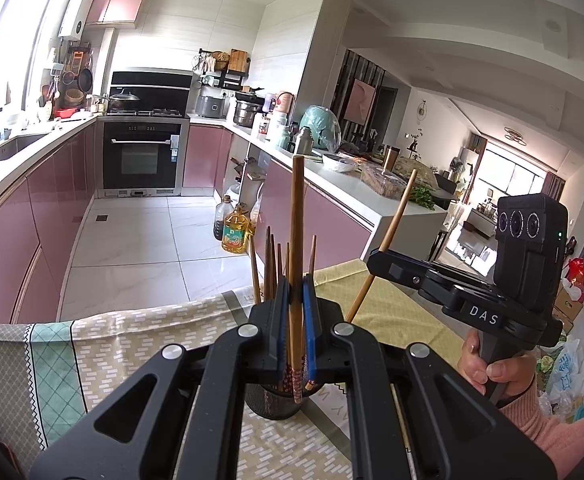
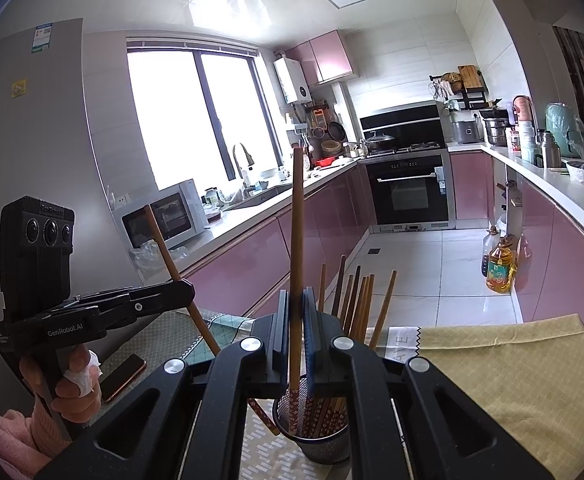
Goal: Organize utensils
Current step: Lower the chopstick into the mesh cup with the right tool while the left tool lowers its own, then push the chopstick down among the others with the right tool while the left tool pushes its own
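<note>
A black mesh cup (image 1: pixel 272 404) stands on the table with several brown chopsticks (image 1: pixel 270 264) upright in it. My left gripper (image 1: pixel 295 292) is shut on one chopstick (image 1: pixel 297 220), held nearly upright; its patterned lower end hangs at the cup, and I cannot tell whether it is inside. My right gripper (image 2: pixel 296 304) is shut on another chopstick (image 2: pixel 297 220), whose patterned end dips into the cup (image 2: pixel 320 444). Each gripper shows in the other's view: the right gripper (image 1: pixel 376 258) and the left gripper (image 2: pixel 186 286), each with its stick tilted.
A patterned tablecloth (image 1: pixel 132 344) covers the table, with a yellow cloth (image 2: pixel 492 368) on the right. A phone (image 2: pixel 124 376) lies at the left near a person's hand (image 2: pixel 76 392). Beyond the table's edge are the tiled kitchen floor, pink cabinets and oil bottles (image 1: pixel 234 232).
</note>
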The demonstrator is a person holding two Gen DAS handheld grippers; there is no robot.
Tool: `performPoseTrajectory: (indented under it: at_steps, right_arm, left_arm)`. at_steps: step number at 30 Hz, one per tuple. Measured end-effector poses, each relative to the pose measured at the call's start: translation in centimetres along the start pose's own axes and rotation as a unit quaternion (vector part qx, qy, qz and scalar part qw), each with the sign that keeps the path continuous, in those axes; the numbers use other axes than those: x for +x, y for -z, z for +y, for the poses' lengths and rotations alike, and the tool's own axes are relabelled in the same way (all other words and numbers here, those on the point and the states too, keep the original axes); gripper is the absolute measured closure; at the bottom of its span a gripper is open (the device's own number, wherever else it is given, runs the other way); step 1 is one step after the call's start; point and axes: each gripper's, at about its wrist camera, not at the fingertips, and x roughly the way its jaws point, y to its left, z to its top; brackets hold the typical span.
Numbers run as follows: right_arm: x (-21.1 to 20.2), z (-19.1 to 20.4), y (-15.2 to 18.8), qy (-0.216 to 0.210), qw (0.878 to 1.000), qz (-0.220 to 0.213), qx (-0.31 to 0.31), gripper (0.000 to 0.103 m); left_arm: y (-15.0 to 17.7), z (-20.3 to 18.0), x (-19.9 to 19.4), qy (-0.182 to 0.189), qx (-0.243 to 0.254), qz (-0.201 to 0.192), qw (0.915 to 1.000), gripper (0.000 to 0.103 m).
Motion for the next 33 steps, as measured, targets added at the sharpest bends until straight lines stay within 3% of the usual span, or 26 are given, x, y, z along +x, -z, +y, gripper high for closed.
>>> performPoseTrajectory:
  at_steps: [33]
  right_arm:
    - [1.2,-0.4,0.2,0.017,1.000,0.013,0.007,0.097]
  left_arm:
    - [-0.8,-0.3,0.8,-0.009,-0.001,0.007,0.9999,0.096]
